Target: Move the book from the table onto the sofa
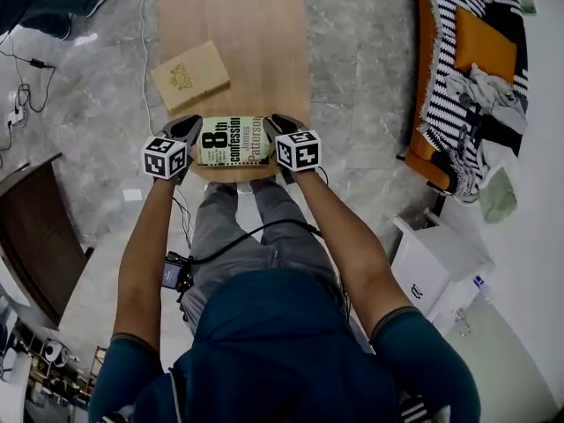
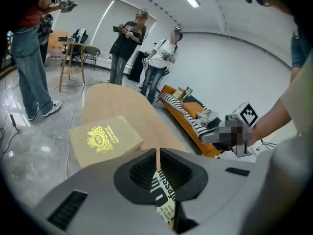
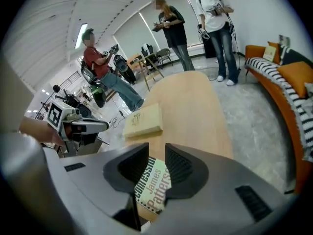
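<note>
1. the pale green paperback book (image 1: 232,140) lies flat on the long wooden counter's (image 1: 256,51) near end.
2. left gripper (image 2: 157,160) fingers together, right gripper (image 3: 156,156) fingers apart, neither gripping.
3. spread the left, then pinch opposite edges evenly.

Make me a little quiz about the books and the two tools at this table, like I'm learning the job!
1. True or false: the tan book with the gold crest lies on the orange sofa.
2. How many books are on the light wooden table?
3. The left tool and the right tool sit at the two ends of the pale green paperback. Which one has its jaws apart? A: left. B: right.

Key
1. False: it lies on the table.
2. Two.
3. B: the left tool is shut on the paperback's edge.
</note>
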The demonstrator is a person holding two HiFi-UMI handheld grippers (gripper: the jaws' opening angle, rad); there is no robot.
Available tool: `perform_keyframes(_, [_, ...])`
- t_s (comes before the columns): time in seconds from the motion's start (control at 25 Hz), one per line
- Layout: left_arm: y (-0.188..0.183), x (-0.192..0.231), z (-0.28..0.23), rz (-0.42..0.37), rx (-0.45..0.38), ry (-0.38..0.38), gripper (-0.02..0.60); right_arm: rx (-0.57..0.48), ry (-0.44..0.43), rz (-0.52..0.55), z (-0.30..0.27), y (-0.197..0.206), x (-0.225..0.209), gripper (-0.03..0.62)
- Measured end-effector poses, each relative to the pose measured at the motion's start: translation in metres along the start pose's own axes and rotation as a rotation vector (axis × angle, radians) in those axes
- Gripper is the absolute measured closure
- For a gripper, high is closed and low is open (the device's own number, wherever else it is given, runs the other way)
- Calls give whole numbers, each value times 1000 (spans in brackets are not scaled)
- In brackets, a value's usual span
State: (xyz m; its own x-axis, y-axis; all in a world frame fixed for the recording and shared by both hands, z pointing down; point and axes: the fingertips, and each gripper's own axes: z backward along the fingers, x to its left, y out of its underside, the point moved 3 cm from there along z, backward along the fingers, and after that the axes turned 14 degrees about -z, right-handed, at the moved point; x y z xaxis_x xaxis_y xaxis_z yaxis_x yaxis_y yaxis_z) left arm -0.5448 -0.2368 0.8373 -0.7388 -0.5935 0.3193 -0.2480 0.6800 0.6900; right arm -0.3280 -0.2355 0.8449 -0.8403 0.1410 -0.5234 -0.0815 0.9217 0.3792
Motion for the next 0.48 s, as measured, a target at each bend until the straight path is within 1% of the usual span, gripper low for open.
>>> perform_keyframes(0.08, [16, 6, -10, 18, 38, -2, 573, 48, 13, -31, -12, 17, -13, 480])
perform_keyframes(0.16, [32, 12, -20, 36, 74, 1, 552, 90, 31, -54, -23, 31, -26, 461])
perform_keyframes(0.28, [59, 20, -33, 74, 125, -4, 498, 144, 53, -82, -36, 50, -42, 444])
perform_keyframes(0.36, [78, 24, -38, 107, 159, -20, 473, 171, 58, -105, -44, 62, -51, 438])
perform_keyframes(0.48, [103, 30, -44, 146, 203, -43, 416, 201, 60, -146, -55, 77, -61, 424])
